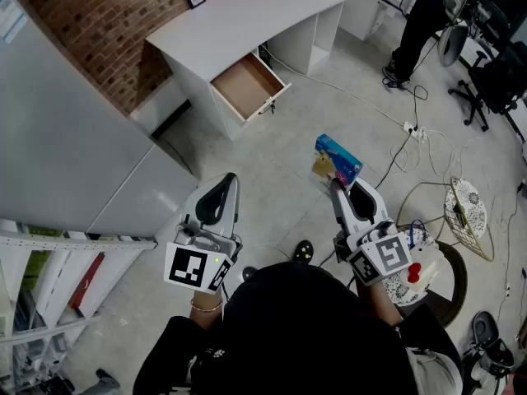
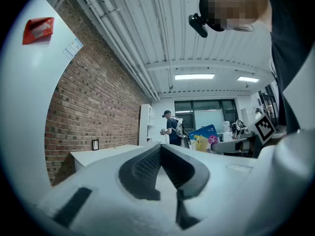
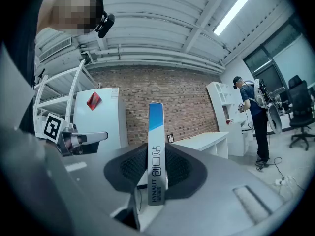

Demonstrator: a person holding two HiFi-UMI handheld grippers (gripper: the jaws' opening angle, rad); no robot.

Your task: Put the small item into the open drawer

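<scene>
Two grippers show in the head view: the right gripper (image 1: 336, 186) holds a blue-and-yellow box (image 1: 338, 160) at its tip, well apart from the open drawer (image 1: 245, 85). In the left gripper view, the left gripper (image 2: 160, 149) has its jaws together, with nothing between them. In the right gripper view, the jaws pinch the box edge-on and upright.

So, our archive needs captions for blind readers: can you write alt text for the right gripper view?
The right tongs grip a thin blue-and-white box, held upright and edge-on to the camera. Behind it are a brick wall and a white desk, with a person standing at the far right.
</scene>
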